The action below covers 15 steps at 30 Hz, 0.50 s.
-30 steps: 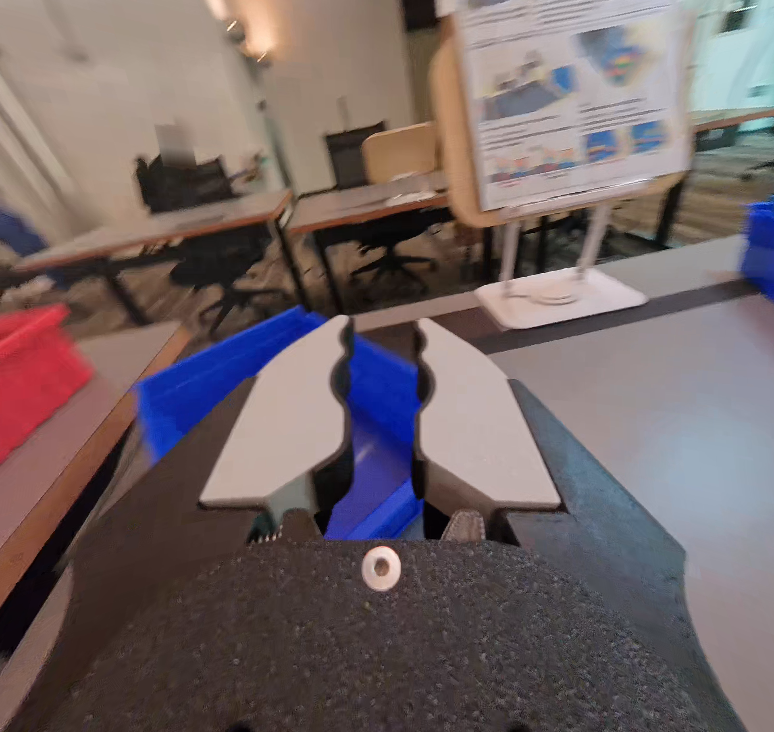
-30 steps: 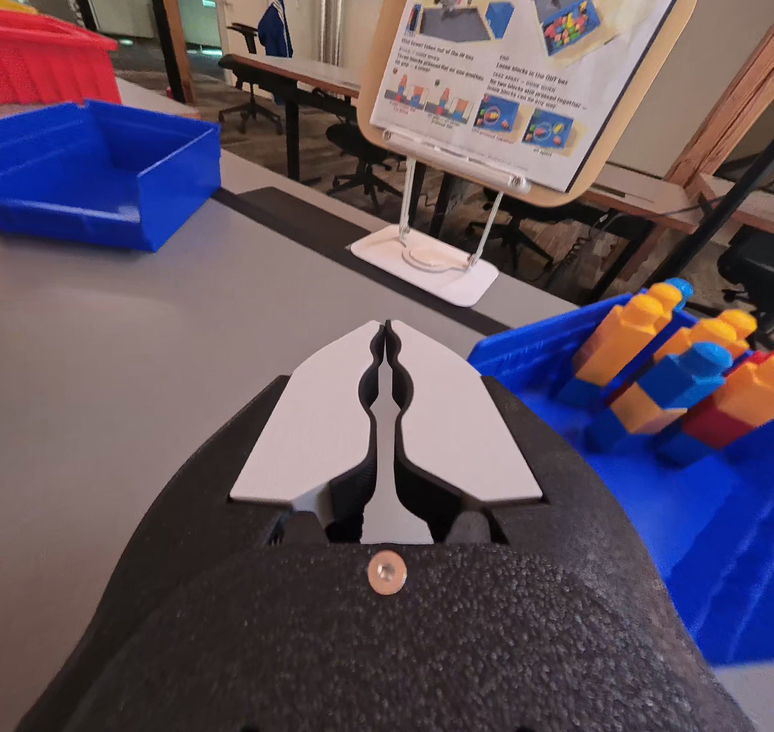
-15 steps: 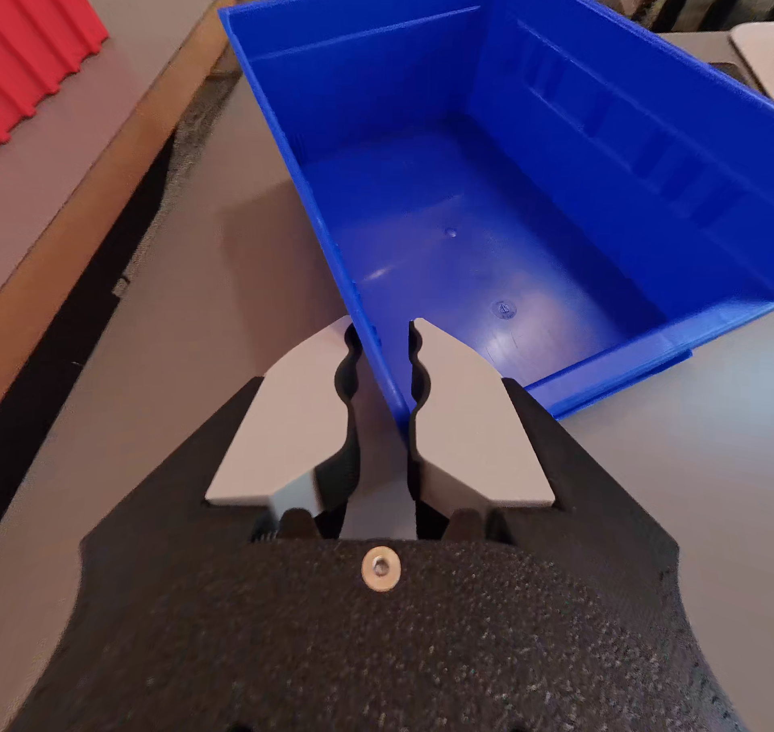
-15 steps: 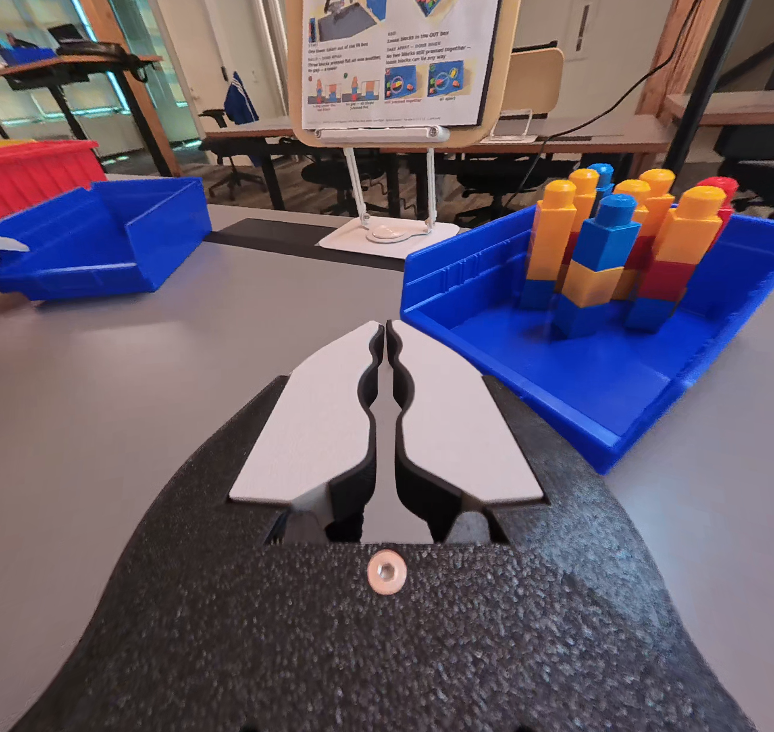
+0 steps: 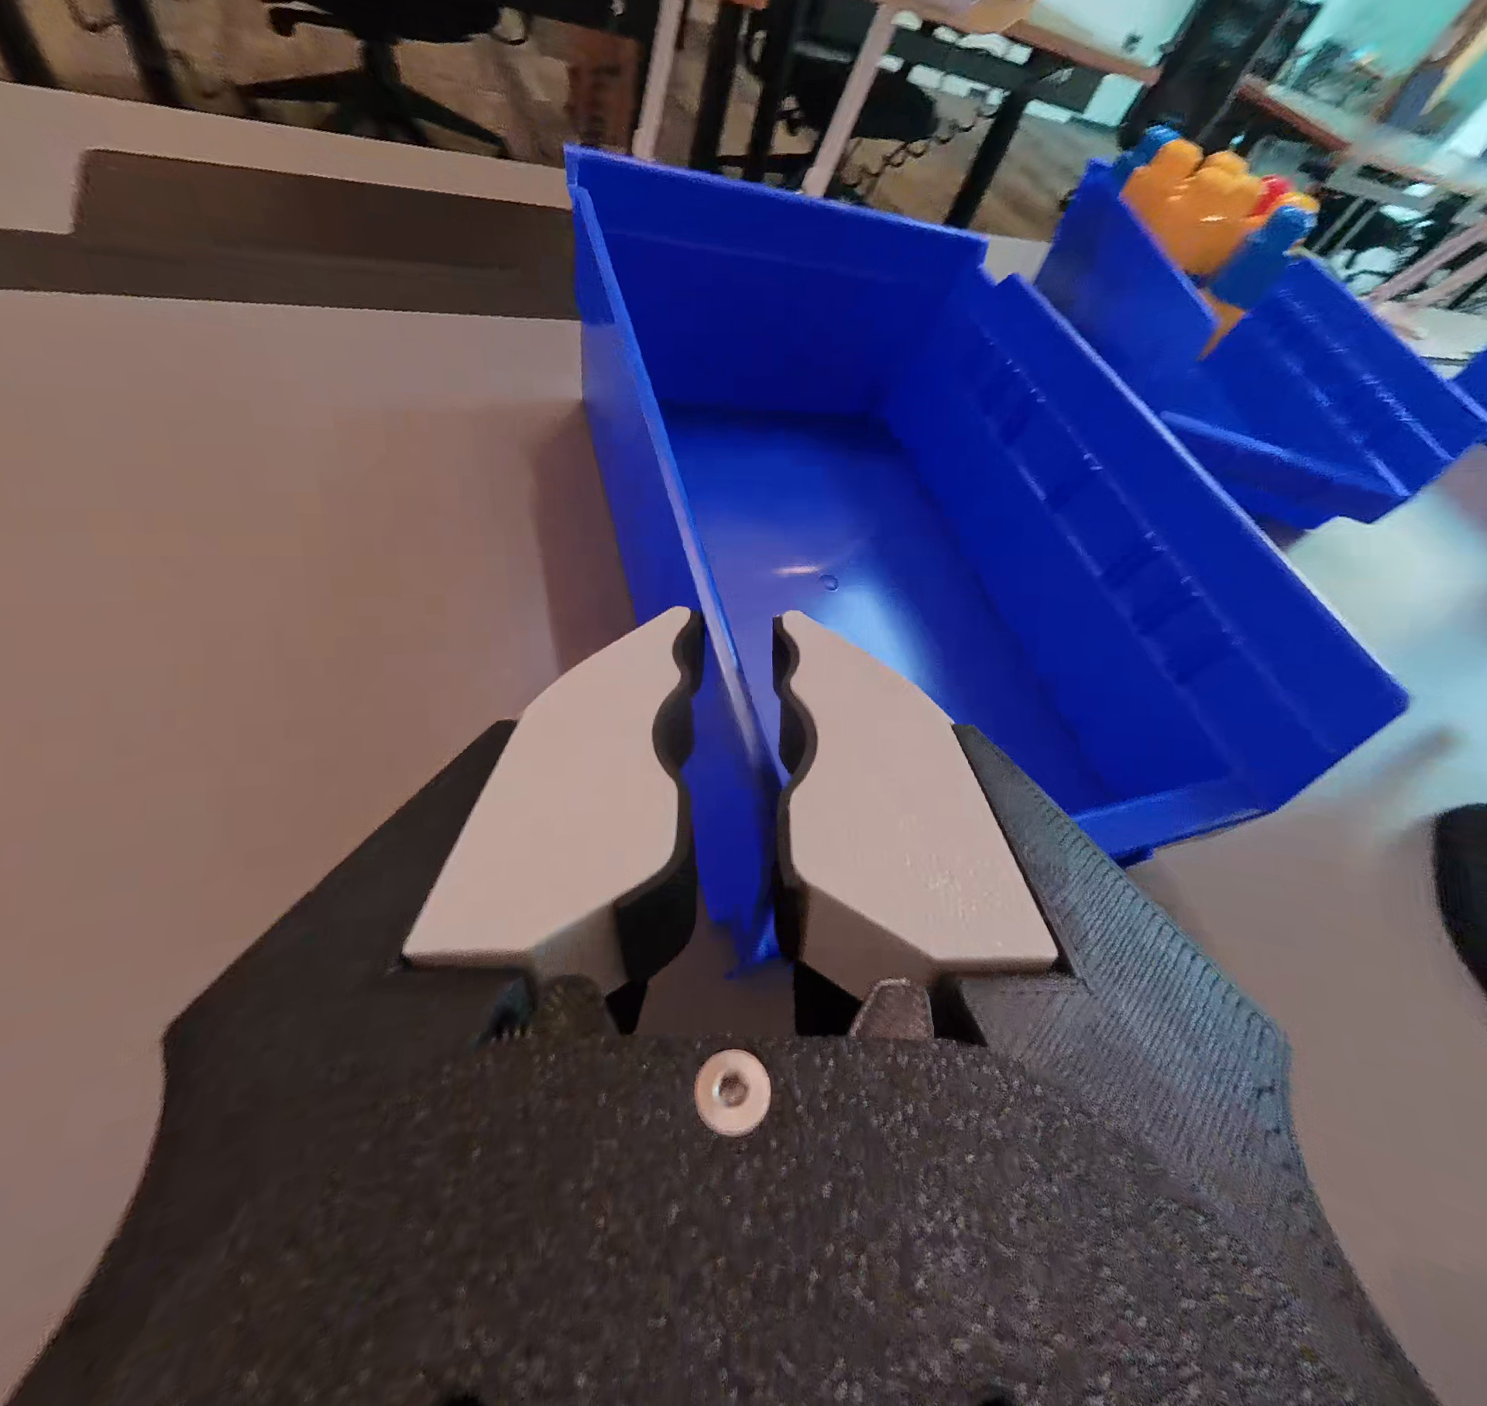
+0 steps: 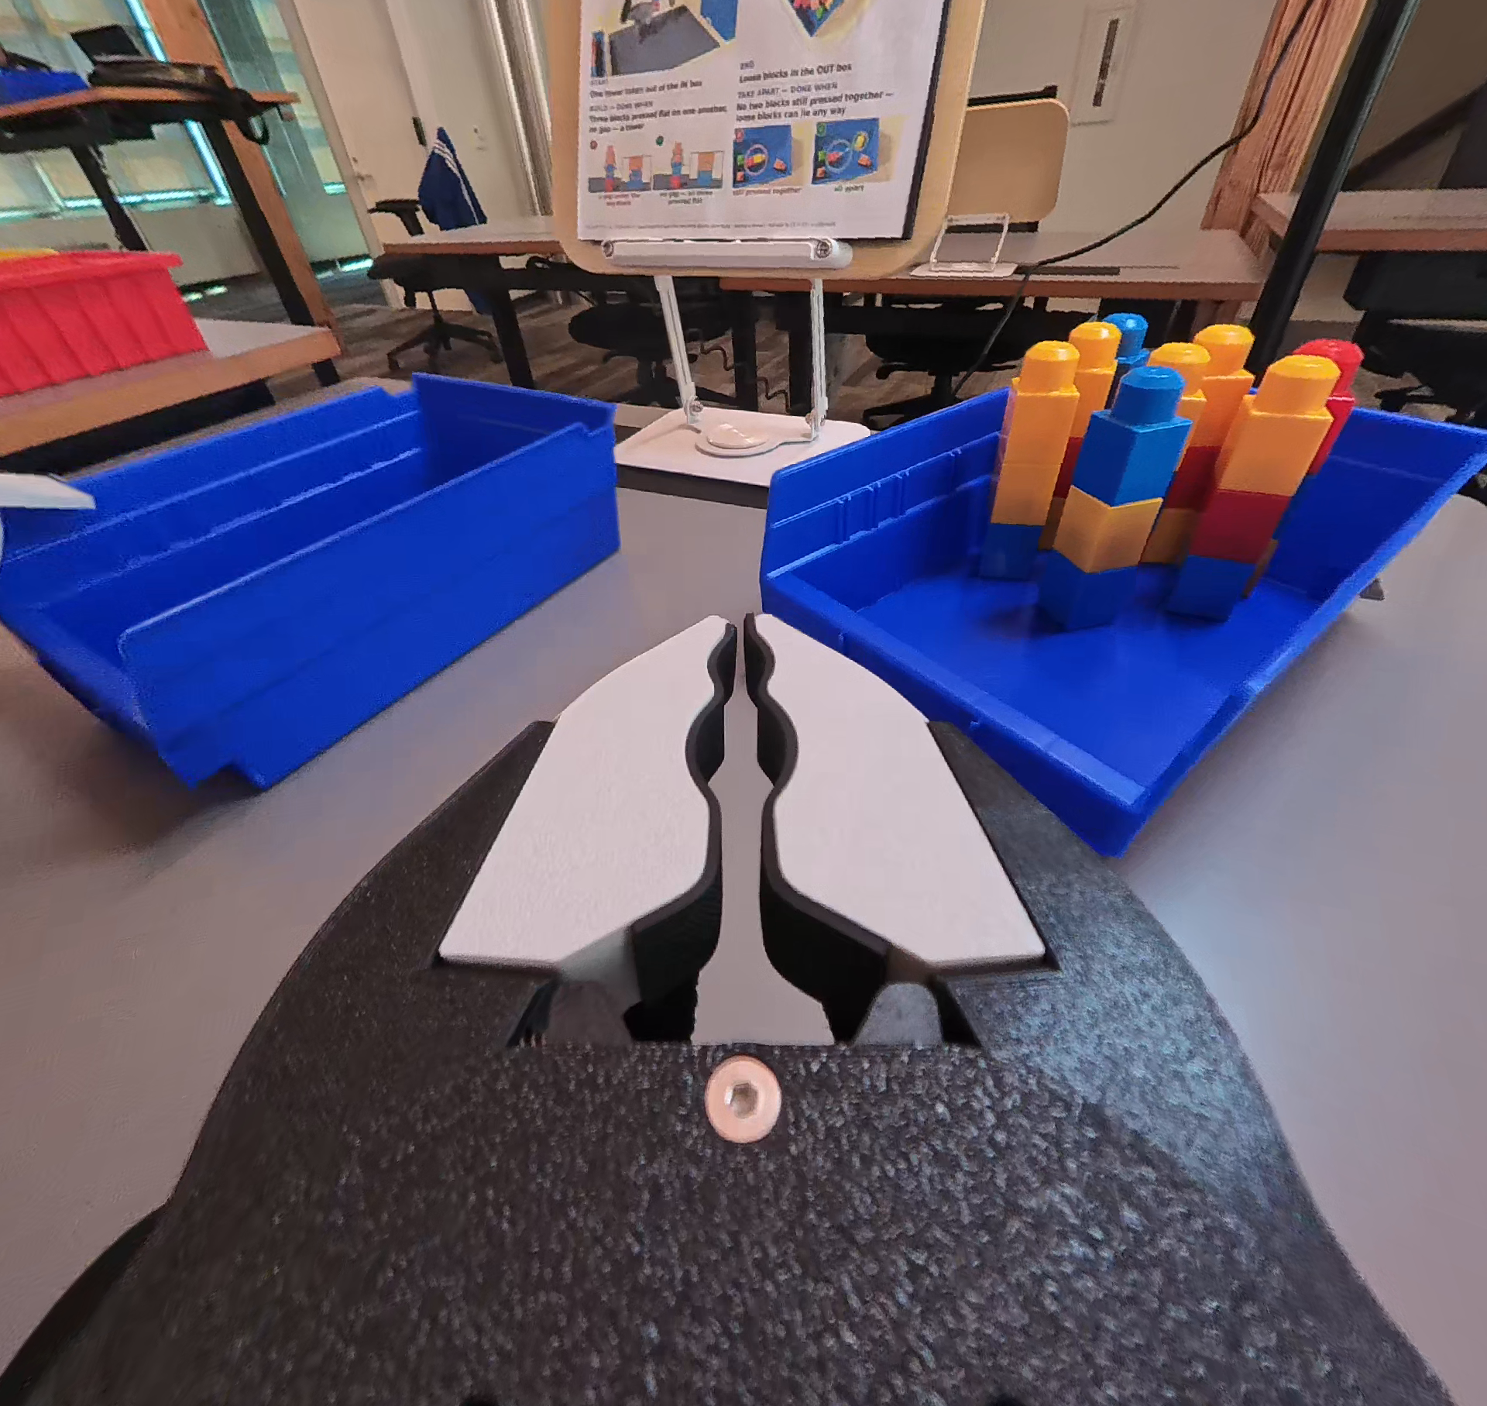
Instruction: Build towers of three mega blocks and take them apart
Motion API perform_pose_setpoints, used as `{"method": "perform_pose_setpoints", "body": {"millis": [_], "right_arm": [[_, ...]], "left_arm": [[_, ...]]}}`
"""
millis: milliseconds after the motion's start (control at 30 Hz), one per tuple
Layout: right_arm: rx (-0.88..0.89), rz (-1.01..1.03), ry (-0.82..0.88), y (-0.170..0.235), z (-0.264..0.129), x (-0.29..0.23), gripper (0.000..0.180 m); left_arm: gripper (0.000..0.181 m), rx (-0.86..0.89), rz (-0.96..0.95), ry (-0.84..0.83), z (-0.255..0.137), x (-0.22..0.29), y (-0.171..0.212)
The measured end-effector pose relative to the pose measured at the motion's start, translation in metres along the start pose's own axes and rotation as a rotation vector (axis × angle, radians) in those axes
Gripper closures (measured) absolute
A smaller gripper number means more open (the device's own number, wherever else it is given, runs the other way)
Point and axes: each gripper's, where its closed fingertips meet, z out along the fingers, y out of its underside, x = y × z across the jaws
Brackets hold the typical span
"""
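My left gripper [image 5: 732,627] is shut on the near side wall of an empty blue bin [image 5: 1046,482], one finger inside and one outside. That bin also shows in the right wrist view [image 6: 362,579], with a left fingertip [image 6: 40,494] at its far left end. A second blue bin [image 6: 1006,691] stands to the right and holds several upright three-block towers [image 6: 1126,482] in orange, blue and red. It also shows in the left wrist view [image 5: 1303,401]. My right gripper [image 6: 740,627] is shut and empty, low over the grey table [image 6: 241,884] between the two bins.
An instruction board [image 6: 756,80] on a white stand [image 6: 740,442] sits at the table's back edge, behind the gap between the bins. A red bin [image 6: 80,313] rests on a neighbouring table to the left. Desks and office chairs stand beyond. The left gripper's tips are roughly 45 cm from the right gripper's.
My left gripper dropped to the empty bin, straddled its side wall and closed on it. The bin now sits nearer the middle of the table. My right gripper stayed shut and swung to face both bins.
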Motion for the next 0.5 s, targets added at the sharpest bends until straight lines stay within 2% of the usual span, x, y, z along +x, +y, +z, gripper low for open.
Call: {"method": "perform_pose_setpoints", "body": {"millis": [67,167,300,400,500], "right_arm": [[-0.003,-0.015,0.007,0.001,-0.003,0.0,0.178],[-0.021,-0.023,0.044,0.005,-0.01,0.009,0.177],[-0.082,-0.026,0.153,0.013,-0.02,0.036,0.161],[-0.102,0.013,0.172,0.019,-0.029,0.049,0.158],[-0.099,0.053,0.167,0.023,-0.034,0.055,0.158]], "left_arm": [[0.159,-0.01,0.05,0.019,0.0,0.017,0.003],[0.158,-0.039,0.203,-0.048,-0.006,0.023,0.006],[0.16,-0.238,0.424,-0.094,-0.018,0.023,0.035],[0.16,-0.34,0.618,-0.117,-0.021,0.019,0.055],[0.164,-0.29,0.705,-0.12,-0.009,0.016,0.052]]}}
